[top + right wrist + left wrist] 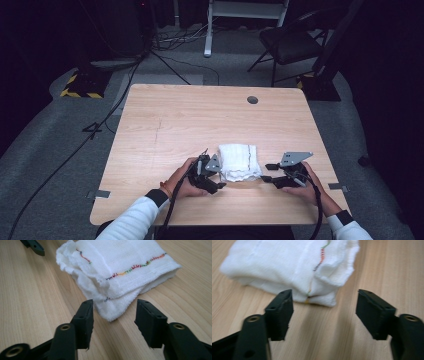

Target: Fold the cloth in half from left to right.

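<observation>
A folded white cloth (240, 161) with a line of multicoloured stitching lies on the wooden table (200, 120), near its front edge. My left gripper (218, 178) sits at the cloth's near left corner. In the left gripper view its jaws (324, 296) stand open, just short of the cloth's (287, 265) folded edge, with bare wood between them. My right gripper (270, 172) sits at the cloth's near right side. In the right gripper view it (114, 303) is open, and the cloth's (125, 272) near corner reaches into the gap without touching the pads.
A round cable hole (252, 99) sits at the table's far right. Beyond the table stand a black chair (290, 42) and a white frame (240, 15), with cables across the grey floor. The left gripper's jaw tip (33, 246) shows in the right gripper view.
</observation>
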Tool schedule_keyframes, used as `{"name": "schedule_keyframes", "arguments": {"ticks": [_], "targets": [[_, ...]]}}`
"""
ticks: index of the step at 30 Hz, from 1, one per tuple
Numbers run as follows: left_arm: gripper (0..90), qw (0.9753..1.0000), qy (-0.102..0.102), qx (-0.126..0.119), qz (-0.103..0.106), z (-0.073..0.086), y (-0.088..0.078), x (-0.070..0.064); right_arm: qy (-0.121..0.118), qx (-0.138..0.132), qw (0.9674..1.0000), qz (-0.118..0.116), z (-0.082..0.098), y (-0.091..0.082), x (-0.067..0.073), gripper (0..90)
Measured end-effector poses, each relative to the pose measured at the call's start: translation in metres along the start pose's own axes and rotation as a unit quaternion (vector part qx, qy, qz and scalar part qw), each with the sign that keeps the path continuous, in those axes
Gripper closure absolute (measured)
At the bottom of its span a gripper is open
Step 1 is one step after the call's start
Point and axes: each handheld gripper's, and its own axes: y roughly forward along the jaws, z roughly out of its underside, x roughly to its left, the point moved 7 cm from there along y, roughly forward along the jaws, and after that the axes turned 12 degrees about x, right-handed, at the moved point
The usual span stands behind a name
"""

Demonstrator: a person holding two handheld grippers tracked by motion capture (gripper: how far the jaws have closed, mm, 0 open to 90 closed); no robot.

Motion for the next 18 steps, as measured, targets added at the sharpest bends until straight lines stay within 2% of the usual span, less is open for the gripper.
{"name": "schedule_keyframes", "arguments": {"ticks": [3, 6, 9, 12, 15, 18], "targets": [[20.5, 0.9998, -0.02, 0.004, -0.008, 0.005, -0.004, 0.001, -0.024, 0.008, 0.9993, 0.029, -0.001, -0.008, -0.003, 40.6], [19.5, 0.9996, -0.023, 0.002, -0.014, 0.011, -0.008, 0.0, -0.004, -0.012, 0.9995, 0.029, -0.006, -0.014, -0.006, 36.9], [18.3, 0.9995, -0.023, 0.001, -0.02, 0.019, -0.013, 0.0, 0.002, -0.008, 0.9992, 0.038, -0.009, -0.009, -0.008, 34.9], [17.8, 0.9992, -0.021, 0.014, -0.031, 0.031, -0.014, 0.001, -0.004, -0.002, 0.9994, 0.036, -0.014, 0.001, -0.006, 33.6], [17.7, 0.9988, -0.022, 0.024, -0.037, 0.042, -0.015, 0.003, -0.012, 0.01, 0.9996, 0.023, -0.016, 0.013, -0.003, 32.8], [17.7, 0.9981, -0.033, 0.032, -0.041, 0.054, -0.019, 0.008, -0.003, 0.02, 0.9998, 0.007, -0.016, 0.025, -0.002, 31.6]]}}
